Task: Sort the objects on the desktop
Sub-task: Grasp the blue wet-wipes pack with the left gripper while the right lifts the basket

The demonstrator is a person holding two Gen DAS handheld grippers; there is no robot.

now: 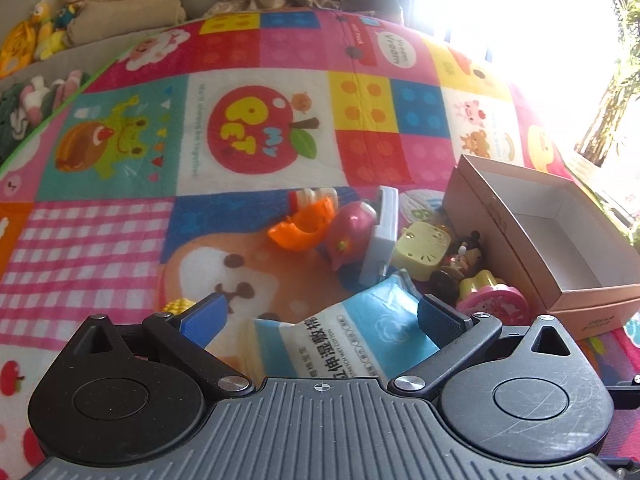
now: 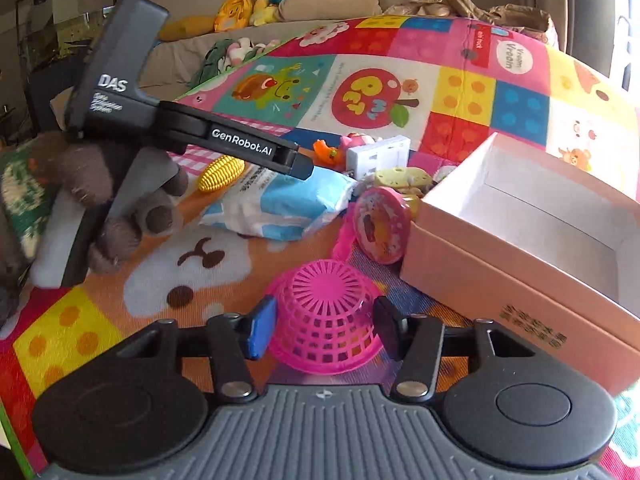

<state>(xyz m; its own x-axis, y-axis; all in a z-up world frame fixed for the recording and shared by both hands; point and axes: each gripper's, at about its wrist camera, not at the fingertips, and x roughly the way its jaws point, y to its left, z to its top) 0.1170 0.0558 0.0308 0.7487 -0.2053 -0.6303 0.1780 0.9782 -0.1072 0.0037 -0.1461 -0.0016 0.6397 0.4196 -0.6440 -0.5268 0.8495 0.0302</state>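
Note:
My right gripper [image 2: 324,332] is shut on an upturned pink plastic basket [image 2: 324,300], one pad against each side, on the play mat just left of an open pinkish cardboard box [image 2: 480,292]. In the left wrist view my left gripper [image 1: 322,318] stands open, its wide-apart pads on either side of a blue-and-white wet cotton pack [image 1: 352,332] without pressing it. The right wrist view shows a gloved hand [image 2: 100,184] holding the left gripper [image 2: 298,164] over that pack [image 2: 280,208]. The box [image 1: 492,216] looks empty.
Small toys crowd the space beside the box: an orange toy [image 1: 304,224], a magenta toy [image 1: 348,236], a grey-white block [image 1: 380,236], a yellow toy [image 1: 420,250], a pink round case [image 2: 382,224] and a yellow corn [image 2: 221,172]. Plush toys [image 2: 260,0] and cushions lie behind the mat.

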